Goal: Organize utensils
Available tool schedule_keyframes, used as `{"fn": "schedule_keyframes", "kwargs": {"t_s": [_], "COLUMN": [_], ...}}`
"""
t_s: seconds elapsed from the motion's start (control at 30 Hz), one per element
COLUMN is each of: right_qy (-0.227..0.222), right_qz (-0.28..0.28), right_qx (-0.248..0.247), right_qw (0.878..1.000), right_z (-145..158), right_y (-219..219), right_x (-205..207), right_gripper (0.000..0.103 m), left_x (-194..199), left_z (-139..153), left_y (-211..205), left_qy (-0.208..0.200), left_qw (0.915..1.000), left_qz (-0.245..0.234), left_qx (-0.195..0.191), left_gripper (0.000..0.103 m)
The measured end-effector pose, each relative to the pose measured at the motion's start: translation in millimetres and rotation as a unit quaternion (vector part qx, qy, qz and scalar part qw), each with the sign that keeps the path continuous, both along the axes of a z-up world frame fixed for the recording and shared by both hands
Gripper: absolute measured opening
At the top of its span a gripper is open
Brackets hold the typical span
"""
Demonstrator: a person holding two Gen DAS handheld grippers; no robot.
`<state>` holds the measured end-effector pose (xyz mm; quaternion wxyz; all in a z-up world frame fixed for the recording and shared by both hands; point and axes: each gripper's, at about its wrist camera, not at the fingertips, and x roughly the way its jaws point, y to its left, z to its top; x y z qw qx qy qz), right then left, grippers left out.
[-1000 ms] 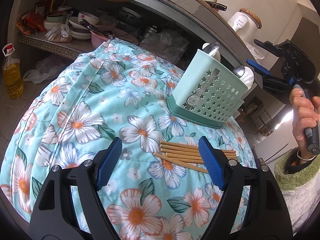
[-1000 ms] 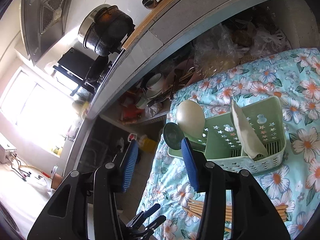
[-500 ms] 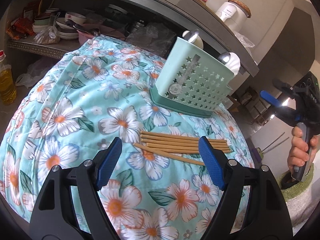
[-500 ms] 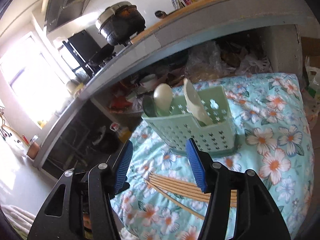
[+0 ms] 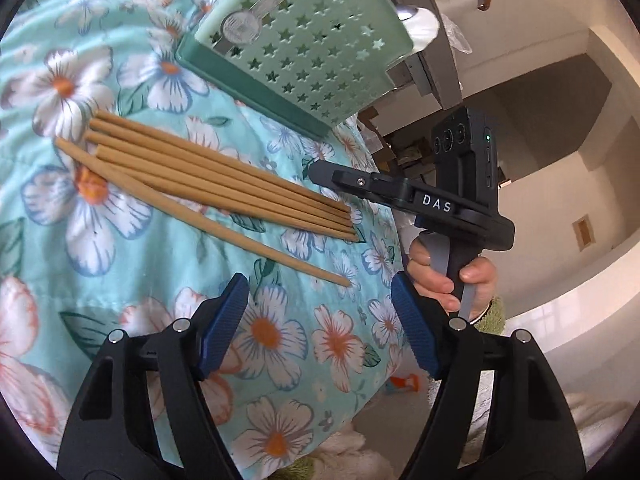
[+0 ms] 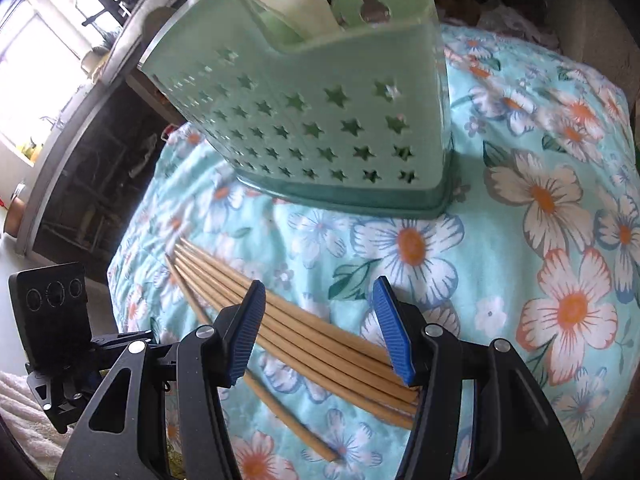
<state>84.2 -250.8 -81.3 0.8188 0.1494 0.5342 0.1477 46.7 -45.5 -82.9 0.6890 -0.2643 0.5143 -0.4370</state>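
- My right gripper [image 6: 320,332], jaws just widened and part open, straddles the bundle of tan wooden chopsticks [image 6: 304,328] crosswise; nothing gripped.
- Chopsticks lie on floral cloth [image 6: 540,240] before the mint star-perforated plastic caddy [image 6: 312,120].
- Left gripper [image 5: 320,320], narrowing but open, empty, sits off their tips.

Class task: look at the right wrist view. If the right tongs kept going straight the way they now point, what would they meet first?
Most likely the bundle of chopsticks lying on the flowered cloth; the open right tongs already straddle them, though depth is hard to judge.
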Motion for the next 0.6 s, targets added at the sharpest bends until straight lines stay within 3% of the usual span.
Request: {"fn": "schedule_keyframes", "kwargs": {"t_s": [0.17, 0.4, 0.6], "right_qy": [0.03, 0.061, 0.072], "right_qz": [0.021, 0.008, -0.008], "right_qx": [0.033, 0.067, 0.126], "right_qw": [0.999, 0.996, 0.989], "right_z": [-7, -14, -21], "right_y": [-3, 0, 8], "right_x": [-19, -48, -70], "right_gripper": [0.055, 0.029, 0.018], "left_x": [13, 28, 21], "left_z": [-15, -30, -22], "left_y": [-8, -12, -8], "left_qy": [0.044, 0.075, 0.059], "left_qw": [0.9986, 0.9953, 0.9959], "left_qz": [0.027, 0.061, 0.041], "left_qx": [-0.011, 0.01, 0.056], "left_gripper": [0.057, 0.016, 0.012]}}
